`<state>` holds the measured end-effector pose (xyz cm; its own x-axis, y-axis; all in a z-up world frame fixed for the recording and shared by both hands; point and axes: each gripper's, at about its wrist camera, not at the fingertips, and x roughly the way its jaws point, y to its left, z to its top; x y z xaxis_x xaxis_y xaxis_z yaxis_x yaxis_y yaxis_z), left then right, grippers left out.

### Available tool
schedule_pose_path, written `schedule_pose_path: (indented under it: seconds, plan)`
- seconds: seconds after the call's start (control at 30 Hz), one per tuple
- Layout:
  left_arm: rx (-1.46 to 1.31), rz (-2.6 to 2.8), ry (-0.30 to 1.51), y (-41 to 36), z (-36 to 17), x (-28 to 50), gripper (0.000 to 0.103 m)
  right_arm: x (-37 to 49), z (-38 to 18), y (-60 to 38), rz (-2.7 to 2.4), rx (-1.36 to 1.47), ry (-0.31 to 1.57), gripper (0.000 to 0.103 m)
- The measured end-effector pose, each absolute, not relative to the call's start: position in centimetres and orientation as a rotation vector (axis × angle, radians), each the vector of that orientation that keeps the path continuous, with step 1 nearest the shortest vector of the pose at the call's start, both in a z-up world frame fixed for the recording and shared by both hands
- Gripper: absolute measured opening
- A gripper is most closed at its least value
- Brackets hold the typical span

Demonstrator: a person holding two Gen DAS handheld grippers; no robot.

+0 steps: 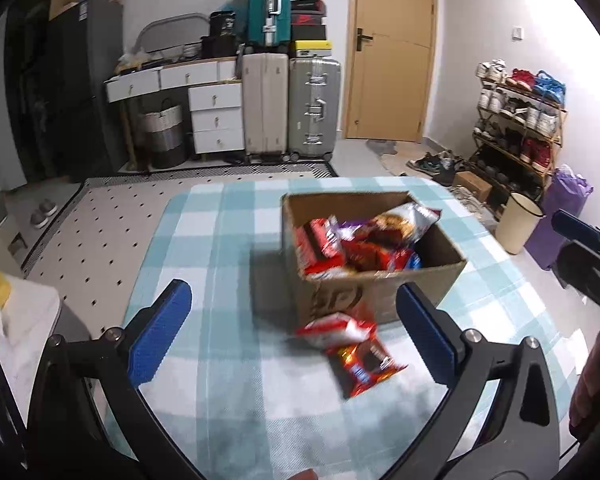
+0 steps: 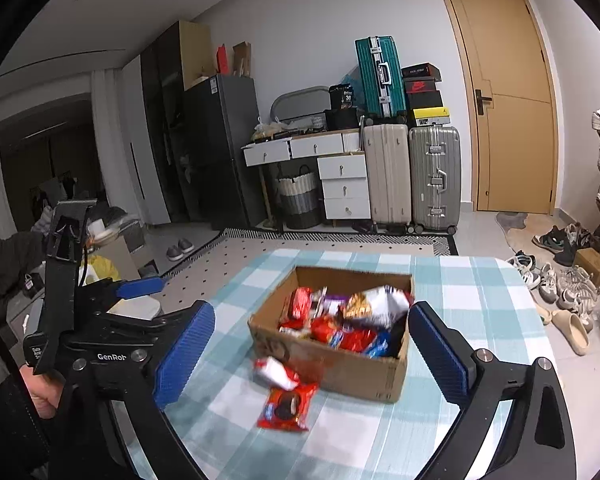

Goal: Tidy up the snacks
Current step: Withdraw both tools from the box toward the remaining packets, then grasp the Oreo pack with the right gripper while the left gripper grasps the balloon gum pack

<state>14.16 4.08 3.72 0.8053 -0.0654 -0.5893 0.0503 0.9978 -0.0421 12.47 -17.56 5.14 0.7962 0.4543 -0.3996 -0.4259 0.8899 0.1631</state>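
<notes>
With both the left claw (image 1: 292, 332) and right claw (image 2: 310, 354) wide open and empty, take the red cookie packet (image 2: 286, 406) lying on the tablecloth (image 2: 480, 312) just beside the box (image 2: 364, 376), pinching its flat middle rather than its slippery edges.

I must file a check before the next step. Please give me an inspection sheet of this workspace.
Surface: table with blue-white checked cloth.
Job's things: open cardboard box filled with snack packets; white-red packet and red cookie packet lie on the cloth in front of it, outside.
Clutter: nothing seen on the cloth besides these.
Grippers: left gripper open, holds nothing; right gripper open, holds nothing.
Cables: nothing seen.
Surroundings: suitcases, white drawers, door, shoe rack, loose shoes on the floor.
</notes>
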Motion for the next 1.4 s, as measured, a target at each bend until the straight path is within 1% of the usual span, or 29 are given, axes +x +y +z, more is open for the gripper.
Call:
schedule_pose_path:
  seconds: [0.17, 0.53, 0.63, 0.93, 1.13, 1.17, 1.3, 1.33, 1.37, 1.4]
  plan:
    - [-0.03, -0.024, 0.647, 5.0, 1.8, 12.8, 0.102, 11.2, 2.7, -17.6, 0.468, 0.103, 0.477, 0.1]
    - [-0.081, 0.079, 0.678, 6.7, -2.9, 12.2, 0.102, 12.1, -2.7, -16.3, 0.49, 0.101, 0.556, 0.1]
    - [-0.086, 0.077, 0.721, 7.2, -4.6, 12.9, 0.102, 12.8, -4.4, -15.6, 0.497, 0.106, 0.601, 0.1]
    - [-0.137, 0.079, 0.765, 9.7, -8.1, 13.7, 0.102, 15.8, -8.0, -12.9, 0.493, 0.073, 0.704, 0.1]
    - [-0.168, 0.07, 0.789, 10.9, -9.5, 13.9, 0.102, 18.4, -10.4, -10.6, 0.508, 0.026, 0.796, 0.099]
    - [-0.173, 0.07, 0.791, 11.1, -9.6, 13.9, 0.102, 18.9, -10.8, -10.1, 0.51, 0.016, 0.813, 0.097]
    - [-0.191, 0.063, 0.802, 11.7, -10.3, 14.1, 0.102, 20.5, -12.2, -8.5, 0.523, -0.004, 0.879, 0.081]
    - [-0.197, 0.059, 0.805, 11.8, -10.3, 14.1, 0.102, 21.0, -12.7, -8.0, 0.522, -0.008, 0.9, 0.079]
    - [-0.204, 0.057, 0.809, 12.0, -10.5, 14.3, 0.102, 21.4, -13.0, -7.7, 0.522, -0.011, 0.919, 0.07]
    - [-0.206, 0.057, 0.809, 12.1, -10.6, 14.3, 0.102, 21.9, -13.4, -7.3, 0.523, -0.017, 0.938, 0.054]
